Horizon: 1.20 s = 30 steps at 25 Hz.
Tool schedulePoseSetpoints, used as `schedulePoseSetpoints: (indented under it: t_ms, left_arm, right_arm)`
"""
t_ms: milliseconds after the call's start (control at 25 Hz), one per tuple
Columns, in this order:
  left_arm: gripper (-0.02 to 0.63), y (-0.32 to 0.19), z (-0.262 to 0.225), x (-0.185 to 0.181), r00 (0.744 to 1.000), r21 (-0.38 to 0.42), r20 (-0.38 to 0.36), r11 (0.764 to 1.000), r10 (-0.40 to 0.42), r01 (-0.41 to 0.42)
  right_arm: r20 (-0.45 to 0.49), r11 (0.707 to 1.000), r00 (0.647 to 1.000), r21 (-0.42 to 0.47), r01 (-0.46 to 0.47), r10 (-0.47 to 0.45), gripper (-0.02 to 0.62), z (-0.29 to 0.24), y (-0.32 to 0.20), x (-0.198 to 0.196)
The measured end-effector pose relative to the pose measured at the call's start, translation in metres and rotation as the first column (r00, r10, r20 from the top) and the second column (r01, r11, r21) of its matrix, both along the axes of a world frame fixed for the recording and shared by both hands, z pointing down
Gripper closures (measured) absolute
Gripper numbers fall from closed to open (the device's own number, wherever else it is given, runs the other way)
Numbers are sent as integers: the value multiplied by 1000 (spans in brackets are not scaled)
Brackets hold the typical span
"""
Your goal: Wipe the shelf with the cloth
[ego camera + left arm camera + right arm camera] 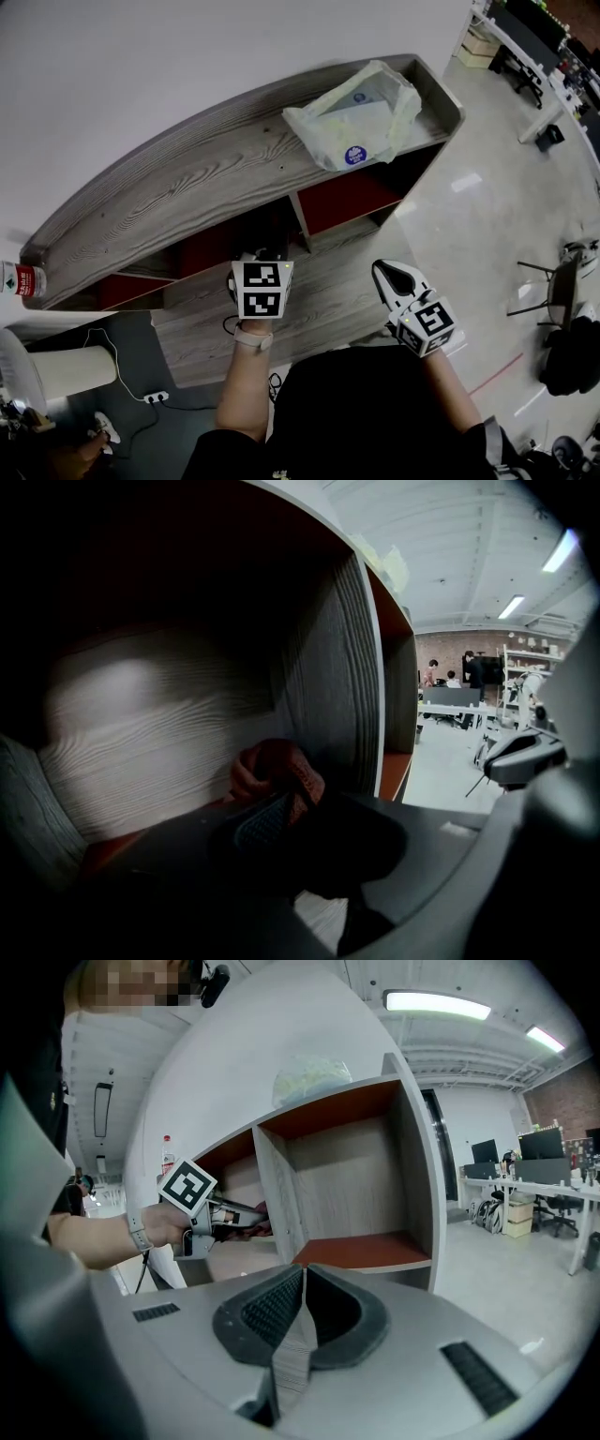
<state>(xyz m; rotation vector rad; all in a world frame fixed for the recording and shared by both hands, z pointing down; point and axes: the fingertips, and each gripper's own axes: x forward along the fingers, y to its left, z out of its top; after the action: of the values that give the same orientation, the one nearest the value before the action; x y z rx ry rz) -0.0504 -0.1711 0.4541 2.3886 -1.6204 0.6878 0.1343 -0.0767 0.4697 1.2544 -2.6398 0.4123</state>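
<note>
My left gripper (281,803) was inside the middle compartment of the wooden shelf (187,178), its jaws pinched on a bunched orange-red cloth (277,766). The cloth sat at the jaw tips, just beside the upright divider (328,686) and near the pale back panel. The compartment was too dark for me to tell whether the cloth was touching the compartment floor. My right gripper (394,279) hung outside the shelf front with its jaws pressed together on nothing, well apart from the work.

I judged the wiping barely begun, with this compartment in hand and the open one with the red floor (361,1251) to its right untouched.

To do it well, I reckoned the grip had to be firm enough that the cloth would not drag out on the grained wood. Only a small wad stuck out past the tips, so I would tilt the gripper until fabric, not jaw, met the surface. I would start in the corner by the divider and draw long overlapping strokes along the grain toward the front edge.

The main risks I saw were scraping the panel with bare jaw tips and knocking the divider. The plastic bag (361,117) and the bottle (23,279) on top looked safely out of reach.
</note>
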Motion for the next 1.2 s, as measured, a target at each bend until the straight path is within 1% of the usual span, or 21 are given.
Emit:
schedulePoseSetpoints:
  t_ms: [120, 280, 520, 680, 880, 1040, 1200]
  left_arm:
    - [502, 7, 1, -20, 999, -6, 7, 999, -36, 36]
    - [502, 19, 3, -60, 994, -11, 19, 994, -107, 107]
    - [503, 43, 5, -121, 976, -18, 18, 976, -218, 218]
    - [503, 57, 6, -152, 960, -21, 9, 960, -279, 280]
    - [502, 70, 5, -180, 942, -25, 11, 941, -336, 337]
    - [497, 76, 0, -186, 936, 5, -21, 936, -351, 351]
    - [485, 79, 2, -188, 936, 18, 15, 936, -353, 352]
  right_arm:
    - [5, 999, 999, 0, 37, -37, 590, 0, -1, -17]
    - [6, 995, 995, -10, 99, -99, 589, 4, -1, -45]
    - [11, 976, 976, -13, 217, -216, 589, 9, 5, -96]
    - [13, 964, 964, -19, 265, -265, 589, 11, 7, -119]
    - [12, 952, 952, -19, 307, -307, 589, 12, 7, -138]
    - [13, 944, 945, -18, 328, -328, 590, 12, 6, -147]
    - [15, 945, 945, -8, 326, -326, 591, 7, 2, -150]
